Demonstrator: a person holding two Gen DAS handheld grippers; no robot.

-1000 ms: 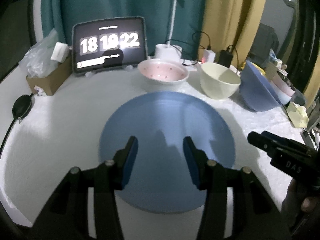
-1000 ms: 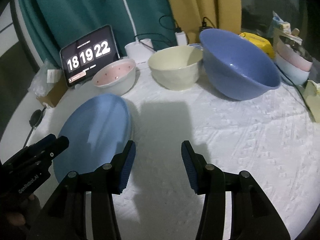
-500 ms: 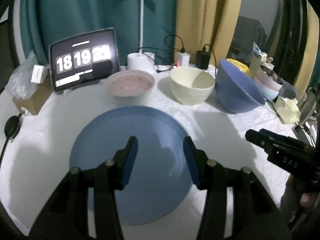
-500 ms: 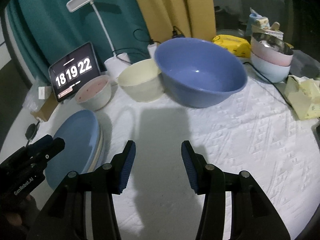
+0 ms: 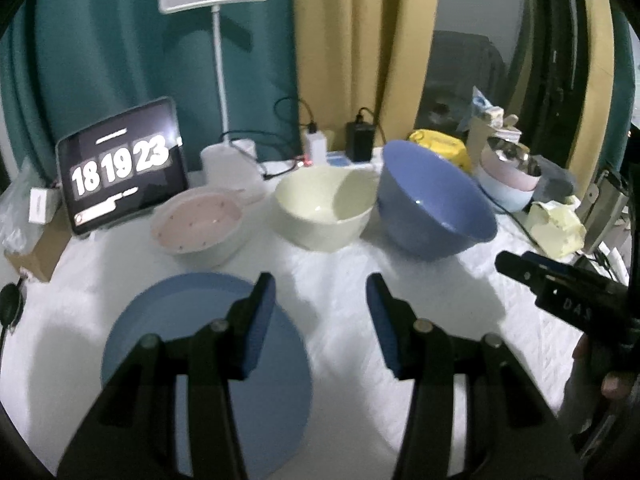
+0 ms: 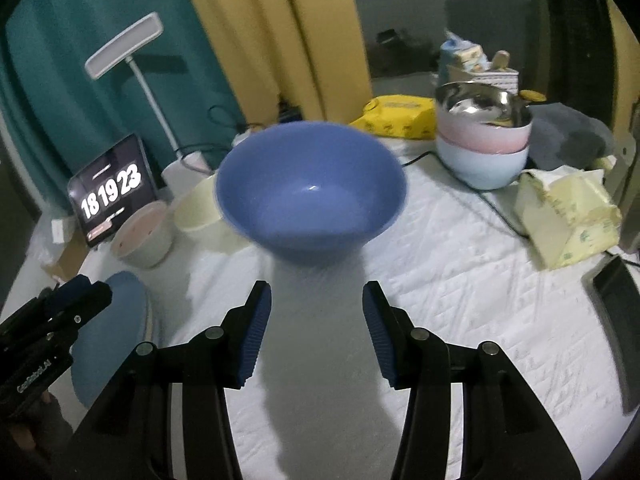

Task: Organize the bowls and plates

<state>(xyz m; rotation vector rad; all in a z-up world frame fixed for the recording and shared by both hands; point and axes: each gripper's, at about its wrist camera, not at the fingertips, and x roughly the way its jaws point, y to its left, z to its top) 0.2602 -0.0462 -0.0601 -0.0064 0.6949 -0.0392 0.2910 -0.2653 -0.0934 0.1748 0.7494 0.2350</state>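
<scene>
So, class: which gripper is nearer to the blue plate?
Left. The left gripper hangs over the blue plate's right edge; the right gripper is off to the plate's right, over bare cloth, facing the blue bowl.

Two hand-held grippers hang side by side, angled downward. The left gripper [image 5: 321, 322] has its blue-padded jaws parted with nothing between them; the right gripper [image 6: 317, 334] is likewise agape and empty. Each shows at the edge of the other's view (fingertips of the holding hands are just visible beneath them).
</scene>
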